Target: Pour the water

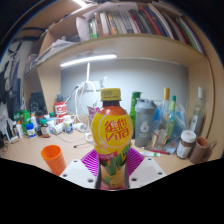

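In the gripper view, I am holding the bottle upright in the tongs, and both pink pads are pressing against its lower body, so the tongs are clenched on it. The bottle is sitting between the fingers, in front of everything else, raised above the near part of the bench; I cannot tell whether its base is touching anything.

To do this step well, I am judging that I should be carrying the bottle toward the orange cup, which is standing on the bench off to the left of the fingers, keeping the grip firm and the bottle level until its mouth is over the cup, then tipping slowly. The yellow cap is looking as if it is on, so I am thinking nothing will pour until that is dealt with.

The bottle is looking like clear plastic with a yellow-orange drink inside, wearing a red and yellow label with fruit printed low down. The label may be slick, so I am watching for it twisting in the pads.

Beyond it, the back edge of the bench is crowded with other bottles and small jars, under a lit shelf of books
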